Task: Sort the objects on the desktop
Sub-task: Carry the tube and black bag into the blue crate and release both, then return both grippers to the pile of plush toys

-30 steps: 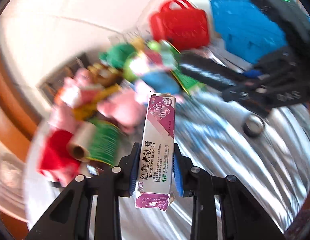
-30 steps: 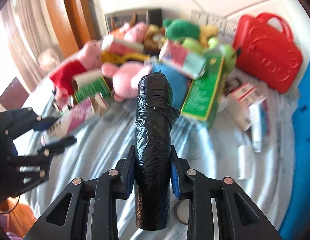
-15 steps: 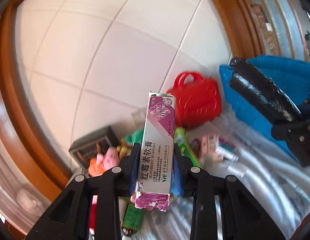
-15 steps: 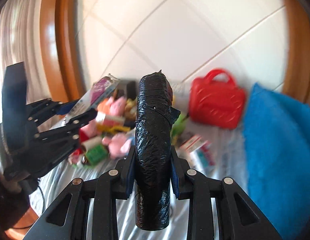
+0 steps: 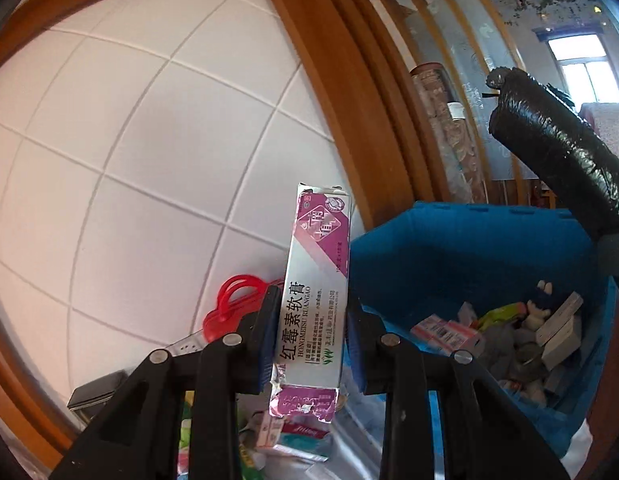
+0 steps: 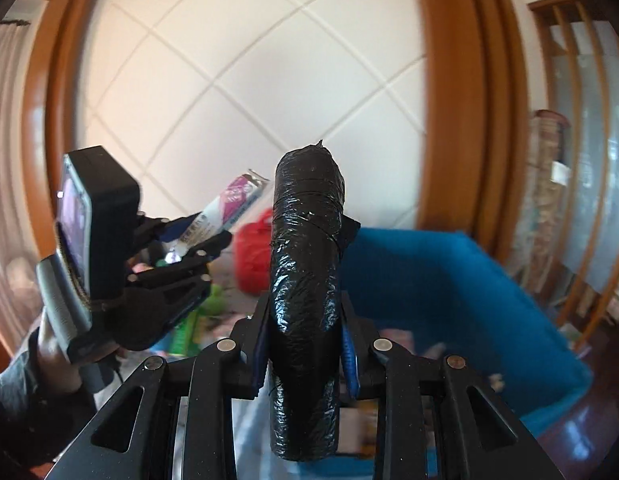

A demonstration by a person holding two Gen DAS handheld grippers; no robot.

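My left gripper (image 5: pixel 311 320) is shut on a long silver and purple ointment box (image 5: pixel 315 292), held upright in the air. My right gripper (image 6: pixel 303 316) is shut on a roll wrapped in black plastic (image 6: pixel 305 280); the same black roll (image 5: pixel 557 156) shows at the upper right of the left wrist view. A blue bin (image 5: pixel 469 256) with several small boxes and toys inside stands to the right, below both grippers. In the right wrist view the left gripper (image 6: pixel 197 236) with the ointment box (image 6: pixel 225 208) is at the left, and the blue bin (image 6: pixel 449 280) lies ahead at the right.
A white tiled wall (image 5: pixel 129 160) with a wooden frame (image 5: pixel 337 80) fills the background. A red toy handbag (image 5: pixel 233 300) and loose packets (image 5: pixel 293 436) lie on the cloth below. A person's hand and dark sleeve (image 6: pixel 41 372) hold the left gripper.
Both grippers rose from over the pile of toys and swung right toward the blue bin, each keeping its hold. The bin's inside has come into the left wrist view.
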